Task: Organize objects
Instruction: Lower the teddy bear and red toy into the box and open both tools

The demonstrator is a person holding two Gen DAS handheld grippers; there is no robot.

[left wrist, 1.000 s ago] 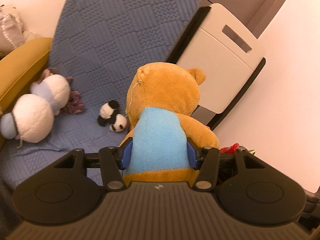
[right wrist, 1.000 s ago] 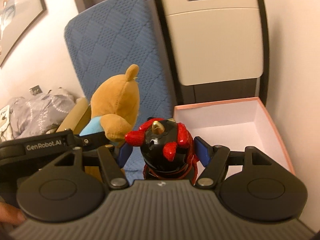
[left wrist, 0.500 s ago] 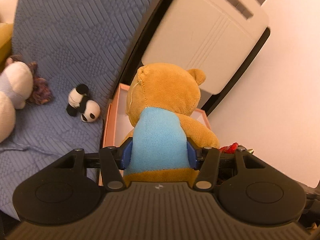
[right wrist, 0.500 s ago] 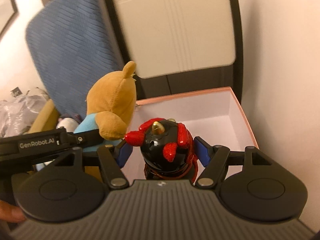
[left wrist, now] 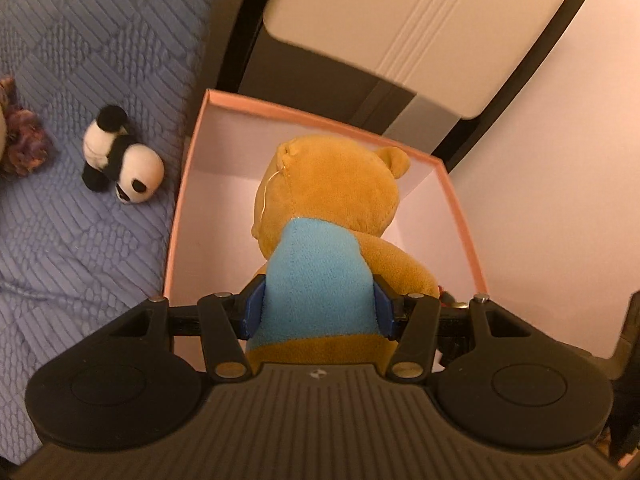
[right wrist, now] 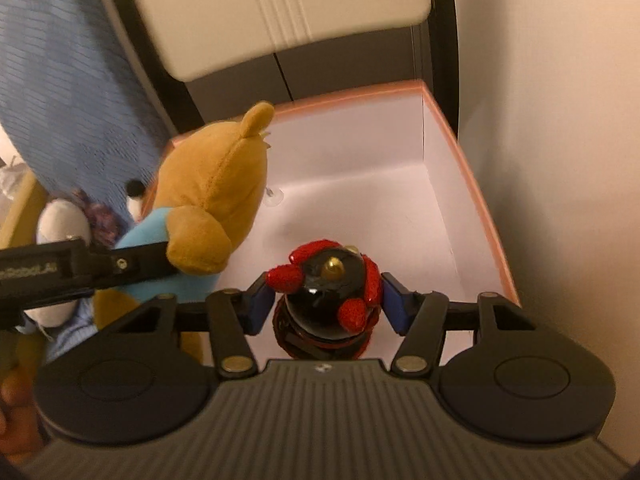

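My left gripper [left wrist: 318,310] is shut on a brown teddy bear in a blue shirt [left wrist: 332,204] and holds it over the open pink box [left wrist: 464,232]. The bear also shows in the right wrist view [right wrist: 216,200], at the box's left side. My right gripper [right wrist: 328,306] is shut on a black and red toy figure [right wrist: 328,292] and holds it above the box's white floor [right wrist: 360,200], near its front edge. The box [right wrist: 484,208] stands between the blue cushion and the wall.
A small panda plush [left wrist: 120,168] lies on the blue quilted cushion [left wrist: 80,80] left of the box. A white plush [right wrist: 60,224] and a purple tuft [left wrist: 22,148] lie further left. A cream and black appliance [left wrist: 400,28] stands behind the box. A wall [right wrist: 560,160] is on the right.
Both grippers have moved right and forward from the cushion to over the pink box, tilting downward, each still holding its toy. The box's inside has come into view.
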